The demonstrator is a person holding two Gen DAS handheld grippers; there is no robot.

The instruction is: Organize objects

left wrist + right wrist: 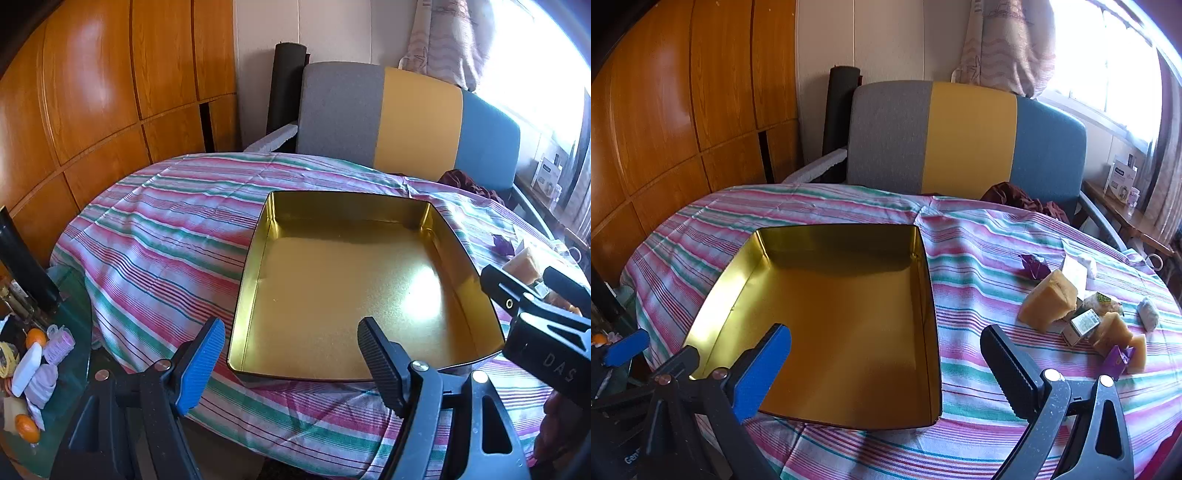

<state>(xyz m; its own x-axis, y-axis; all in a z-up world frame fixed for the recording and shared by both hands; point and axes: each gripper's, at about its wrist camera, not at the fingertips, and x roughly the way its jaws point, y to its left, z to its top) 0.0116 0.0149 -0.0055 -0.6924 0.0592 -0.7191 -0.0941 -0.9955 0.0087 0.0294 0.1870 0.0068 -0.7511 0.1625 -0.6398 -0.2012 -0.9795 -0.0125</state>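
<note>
Blk clamps, one blue pad each.

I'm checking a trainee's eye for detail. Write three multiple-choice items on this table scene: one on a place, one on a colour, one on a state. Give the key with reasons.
1. Where does the pile of yellow sponge blocks lie relative to the open gold-lined rectangular metal tin?
A. inside it
B. on the cloth to its right
C. on the chair

2. What colour is the middle band of the three-colour upholstered chair back?
A. yellow
B. red
C. white

3. In what state is the tin?
A. lidded
B. full of sponges
C. open and empty

Key: 1 B, since the right wrist view shows the blocks on the striped pink, green and white tablecloth, apart from the tin's right wall. 2 A, since yellow sits between grey and blue. 3 C, since its bare gold floor shows in both views.
</note>
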